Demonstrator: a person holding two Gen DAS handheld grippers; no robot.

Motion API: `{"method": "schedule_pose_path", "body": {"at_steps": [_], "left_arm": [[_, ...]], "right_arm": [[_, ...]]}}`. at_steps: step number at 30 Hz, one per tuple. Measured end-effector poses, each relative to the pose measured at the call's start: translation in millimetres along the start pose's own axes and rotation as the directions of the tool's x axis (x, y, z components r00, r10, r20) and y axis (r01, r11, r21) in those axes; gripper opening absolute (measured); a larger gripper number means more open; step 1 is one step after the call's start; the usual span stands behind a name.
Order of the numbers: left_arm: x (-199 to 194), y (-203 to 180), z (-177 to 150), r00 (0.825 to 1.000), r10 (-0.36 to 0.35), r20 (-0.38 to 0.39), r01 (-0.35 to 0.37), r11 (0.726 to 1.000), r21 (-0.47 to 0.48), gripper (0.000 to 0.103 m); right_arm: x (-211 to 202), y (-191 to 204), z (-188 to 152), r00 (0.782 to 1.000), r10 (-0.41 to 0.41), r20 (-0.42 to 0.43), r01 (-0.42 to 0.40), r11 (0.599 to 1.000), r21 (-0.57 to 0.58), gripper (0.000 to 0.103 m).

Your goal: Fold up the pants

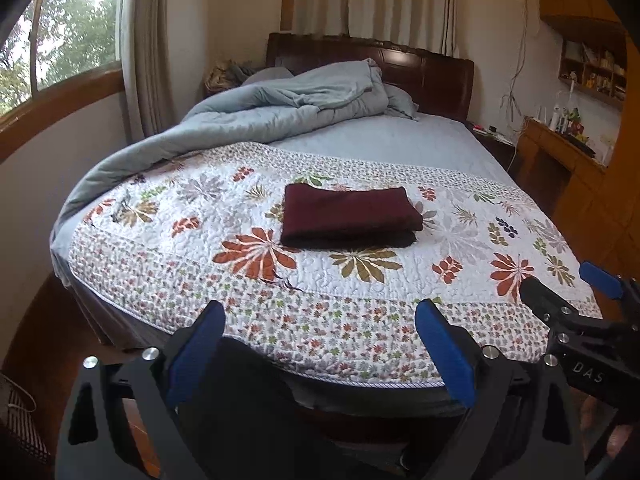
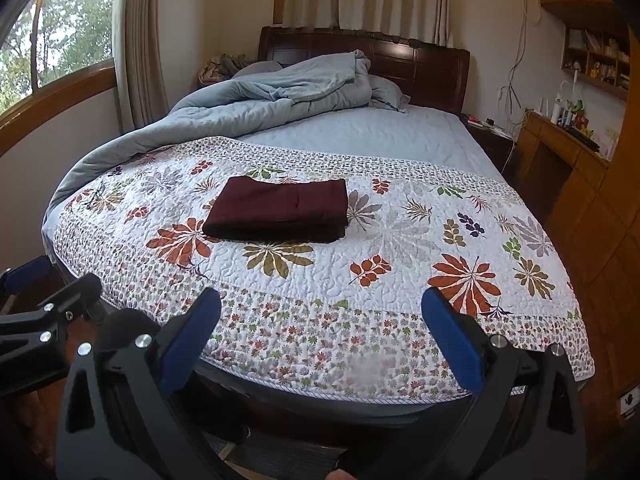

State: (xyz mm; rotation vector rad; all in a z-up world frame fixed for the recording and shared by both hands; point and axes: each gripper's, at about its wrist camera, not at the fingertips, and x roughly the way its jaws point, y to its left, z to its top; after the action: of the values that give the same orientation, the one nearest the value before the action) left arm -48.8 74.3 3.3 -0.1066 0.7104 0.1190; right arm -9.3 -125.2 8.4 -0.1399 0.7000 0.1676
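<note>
Dark maroon pants (image 1: 349, 215) lie folded into a flat rectangle on the floral quilt (image 1: 320, 280), near the middle of the bed; they also show in the right wrist view (image 2: 280, 210). My left gripper (image 1: 320, 332) is open and empty, held back past the foot of the bed. My right gripper (image 2: 320, 326) is open and empty too, beside the left. The right gripper shows at the right edge of the left wrist view (image 1: 568, 292). The left gripper shows at the left edge of the right wrist view (image 2: 56, 280).
A crumpled grey-blue duvet (image 1: 280, 108) lies at the head and left side of the bed. A dark wooden headboard (image 1: 424, 68) stands behind. A wooden desk with shelves (image 1: 568, 152) is at the right. A window (image 1: 60, 40) is at the left.
</note>
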Motion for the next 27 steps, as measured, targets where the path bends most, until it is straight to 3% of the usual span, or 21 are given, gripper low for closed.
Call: {"method": "schedule_pose_path", "body": {"at_steps": [9, 27], "left_arm": [[-0.7, -1.3, 1.0, 0.999, 0.031, 0.015, -0.031, 0.999, 0.007, 0.096], [21.3, 1.4, 2.1, 0.999, 0.035, -0.033, -0.035, 0.999, 0.006, 0.096]], "right_arm": [[2.8, -1.3, 0.2, 1.000, -0.004, -0.005, 0.004, 1.000, 0.003, 0.100], [23.8, -1.0, 0.6, 0.999, -0.001, -0.033, 0.001, 1.000, 0.003, 0.100]]}}
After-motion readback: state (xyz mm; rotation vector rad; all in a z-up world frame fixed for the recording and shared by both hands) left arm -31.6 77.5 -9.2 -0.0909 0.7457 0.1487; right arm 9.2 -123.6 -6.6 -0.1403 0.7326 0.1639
